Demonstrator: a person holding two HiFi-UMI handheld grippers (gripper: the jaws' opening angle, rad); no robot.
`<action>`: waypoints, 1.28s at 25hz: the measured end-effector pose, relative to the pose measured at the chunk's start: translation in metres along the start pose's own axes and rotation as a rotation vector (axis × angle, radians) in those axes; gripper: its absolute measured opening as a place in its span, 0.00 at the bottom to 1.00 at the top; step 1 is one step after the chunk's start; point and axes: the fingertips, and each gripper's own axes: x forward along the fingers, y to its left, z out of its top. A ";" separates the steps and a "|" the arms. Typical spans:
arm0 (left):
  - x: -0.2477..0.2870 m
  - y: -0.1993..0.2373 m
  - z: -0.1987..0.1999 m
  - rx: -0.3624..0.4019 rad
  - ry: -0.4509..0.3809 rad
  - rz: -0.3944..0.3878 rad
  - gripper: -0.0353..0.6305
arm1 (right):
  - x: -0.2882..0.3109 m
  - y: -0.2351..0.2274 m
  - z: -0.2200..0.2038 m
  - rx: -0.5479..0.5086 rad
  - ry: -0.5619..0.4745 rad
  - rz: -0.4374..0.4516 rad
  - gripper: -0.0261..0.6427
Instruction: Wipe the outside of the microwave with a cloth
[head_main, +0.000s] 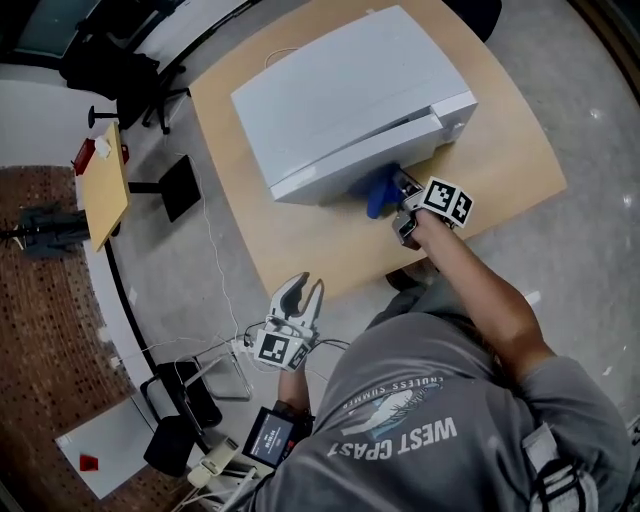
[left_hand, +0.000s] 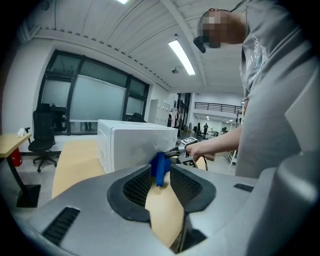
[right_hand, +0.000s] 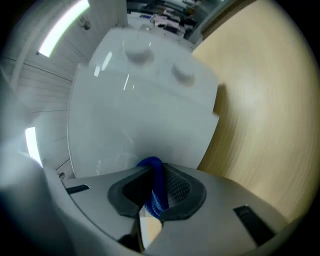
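Observation:
A white microwave (head_main: 350, 95) stands on a wooden table (head_main: 300, 250). My right gripper (head_main: 398, 192) is shut on a blue cloth (head_main: 380, 190) and presses it against the microwave's front face, low down near the table. In the right gripper view the blue cloth (right_hand: 155, 187) is pinched between the pads right at the white microwave (right_hand: 145, 115) front. My left gripper (head_main: 298, 298) hangs off the table's near edge with its jaws apart and nothing between them. From the left gripper view the microwave (left_hand: 132, 142) and the blue cloth (left_hand: 160, 167) show beyond its jaws.
An office chair (head_main: 110, 70) and a small wooden side desk (head_main: 105, 185) stand at the far left. Cables and a power strip (head_main: 215, 460) lie on the floor near my feet. Bare tabletop (head_main: 500, 150) lies to the microwave's right.

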 end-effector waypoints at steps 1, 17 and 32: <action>0.003 -0.001 0.002 0.002 -0.006 -0.009 0.25 | -0.014 -0.005 0.026 0.004 -0.060 -0.006 0.12; 0.034 0.009 0.016 0.028 -0.035 -0.066 0.25 | -0.058 0.119 0.048 -0.095 -0.212 0.214 0.12; 0.101 -0.008 -0.042 -0.077 0.199 -0.029 0.25 | -0.077 0.063 0.275 -0.529 -0.200 0.141 0.12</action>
